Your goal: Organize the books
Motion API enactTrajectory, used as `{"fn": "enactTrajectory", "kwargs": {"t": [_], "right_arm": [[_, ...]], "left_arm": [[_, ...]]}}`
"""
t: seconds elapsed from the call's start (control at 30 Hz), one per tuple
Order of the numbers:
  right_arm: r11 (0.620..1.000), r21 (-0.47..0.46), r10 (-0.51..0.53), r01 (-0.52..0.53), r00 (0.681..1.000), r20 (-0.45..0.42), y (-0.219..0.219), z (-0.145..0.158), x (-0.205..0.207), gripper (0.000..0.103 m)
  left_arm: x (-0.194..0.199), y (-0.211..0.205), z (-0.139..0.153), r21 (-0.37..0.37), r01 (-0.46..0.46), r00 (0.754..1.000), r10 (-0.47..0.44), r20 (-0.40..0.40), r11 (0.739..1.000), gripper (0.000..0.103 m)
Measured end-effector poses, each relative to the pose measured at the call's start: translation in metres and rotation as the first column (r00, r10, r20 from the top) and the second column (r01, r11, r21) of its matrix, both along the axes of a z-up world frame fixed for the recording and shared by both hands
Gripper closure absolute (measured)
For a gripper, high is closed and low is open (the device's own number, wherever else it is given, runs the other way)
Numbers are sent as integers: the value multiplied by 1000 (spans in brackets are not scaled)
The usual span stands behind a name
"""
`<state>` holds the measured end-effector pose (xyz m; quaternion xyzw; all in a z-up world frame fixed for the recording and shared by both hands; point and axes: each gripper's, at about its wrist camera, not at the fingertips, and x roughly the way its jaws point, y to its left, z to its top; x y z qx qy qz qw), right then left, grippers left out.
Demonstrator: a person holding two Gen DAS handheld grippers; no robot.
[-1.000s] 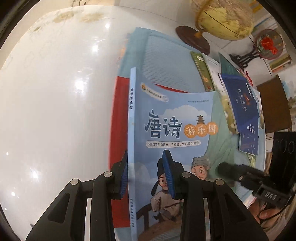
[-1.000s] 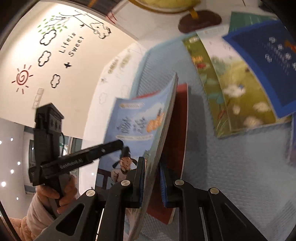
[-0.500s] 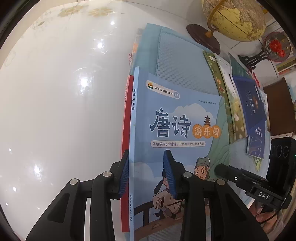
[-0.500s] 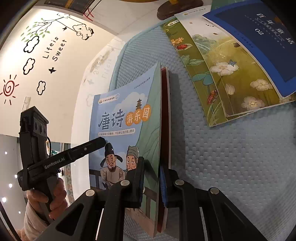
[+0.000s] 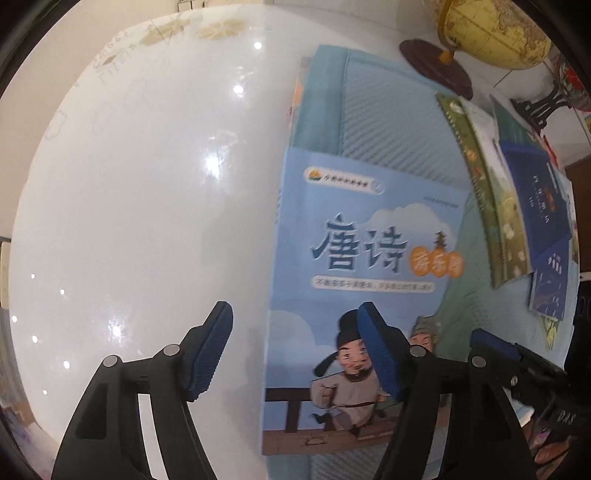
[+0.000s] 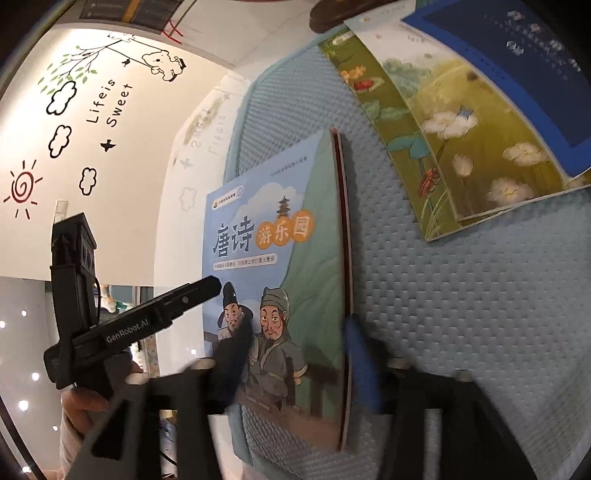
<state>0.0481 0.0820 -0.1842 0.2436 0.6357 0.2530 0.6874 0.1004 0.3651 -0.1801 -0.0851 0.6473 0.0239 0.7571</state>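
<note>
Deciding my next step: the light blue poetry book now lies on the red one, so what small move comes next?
Probably lift both grippers clear. The light blue book lies flat on the red book, both sets of jaws are opening, and the fanned books on the mat remain unsorted.

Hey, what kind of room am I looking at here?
Probably a child's study or reading corner at home. Illustrated children's books, such as the blue poetry book, lie on a padded mat; a globe stands nearby, and cartoon wall stickers show clouds, a sun and a bear.

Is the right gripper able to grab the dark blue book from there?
Probably yes: the right gripper is opening, the dark blue book lies uncovered on top, with only bare mat between.
</note>
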Motion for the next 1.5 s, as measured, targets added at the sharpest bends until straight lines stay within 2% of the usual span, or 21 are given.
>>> {"fn": "enactTrajectory", "kwargs": {"t": [0.23,0.5,0.77,0.87,0.93,1.03,1.13,1.2,1.27,1.33,1.37,1.43,1.5], "right_arm": [[998,29,-57,57,998,-10,-44,10,-3,38],[979,55,-194,195,981,-17,-134,17,-17,37],[925,29,-378,378,926,-13,-254,22,-33,37],[905,1,-425,425,905,-4,-290,22,-34,36],[898,-15,-439,439,898,1,-310,22,-31,36],[904,-46,-424,425,905,27,-329,20,-20,36],[921,-85,-378,380,925,40,-335,13,-8,36],[937,-91,-333,337,941,63,-332,10,3,36],[950,-129,-273,286,956,105,-323,13,12,34],[960,-173,-194,219,970,149,-311,15,21,25],[963,-191,-157,189,973,169,-303,15,24,24],[969,-191,-119,154,975,185,-293,15,27,21],[978,-150,-117,145,976,182,-286,13,32,20]], "left_arm": [[1,-35,15,57,41,999,-43,32,998,34],[3,-110,27,38,109,993,-111,50,993,34],[8,-213,17,-21,221,975,-221,30,975,34],[10,-250,13,-51,258,966,-256,31,965,34],[19,-273,7,-45,279,960,-277,45,959,34],[30,-295,-4,-13,291,956,-291,31,957,34],[41,-312,-20,-22,281,960,-281,3,959,34],[45,-313,-25,-67,253,968,-252,23,965,21],[50,-315,-28,-85,228,974,-226,30,970,18],[53,-317,-28,-85,210,978,-209,29,974,18],[55,-319,-29,-88,206,979,-204,29,975,18],[56,-322,-28,-93,206,978,-204,32,974,18],[60,-332,-28,-104,227,974,-224,35,968,19]]}}
